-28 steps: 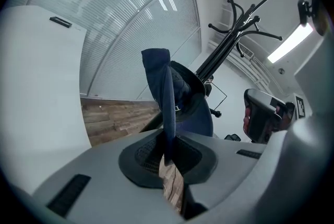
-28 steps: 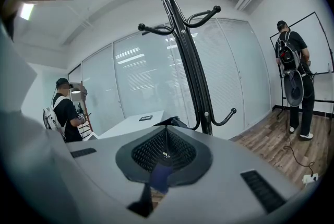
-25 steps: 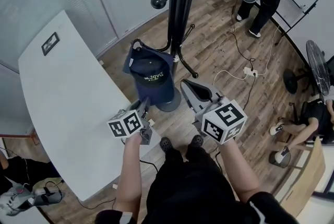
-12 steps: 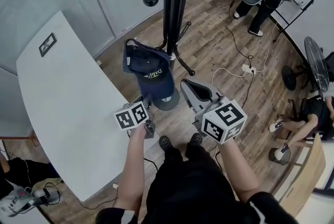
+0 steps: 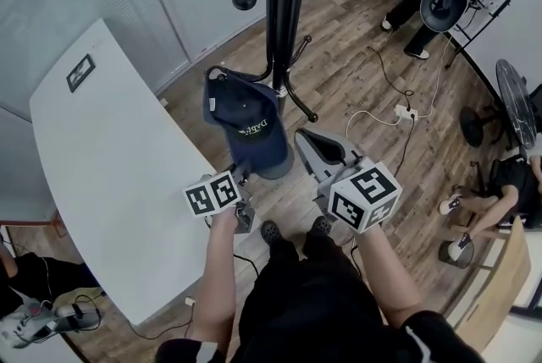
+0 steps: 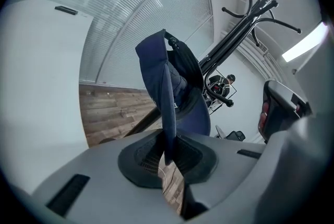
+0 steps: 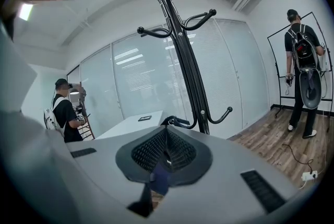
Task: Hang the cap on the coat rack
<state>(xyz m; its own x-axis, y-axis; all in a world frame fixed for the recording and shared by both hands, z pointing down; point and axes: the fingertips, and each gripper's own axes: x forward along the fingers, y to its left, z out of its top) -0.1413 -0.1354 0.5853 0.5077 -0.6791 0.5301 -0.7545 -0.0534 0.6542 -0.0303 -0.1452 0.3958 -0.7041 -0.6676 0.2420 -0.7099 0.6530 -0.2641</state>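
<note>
Two grippers, carrying step: left gripper (image 5: pixel 240 173) clamps cap (image 5: pixel 246 118) brim; right gripper (image 5: pixel 310 148) closed, seemingly empty. Next: raise cap onto far coat rack (image 5: pixel 284 23).

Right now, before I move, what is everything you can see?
cap: one, navy, off the rack, brim in the left gripper
coat rack: one, black, on the wood floor ahead
table: one, white, left
power strip: one, white, floor at right
floor fan: one, black, right edge
people: three, dark clothes; back right, right edge, lower left
left gripper: one, grey, shut on the cap's brim
right gripper: one, grey, shut, empty, right of the cap
</note>
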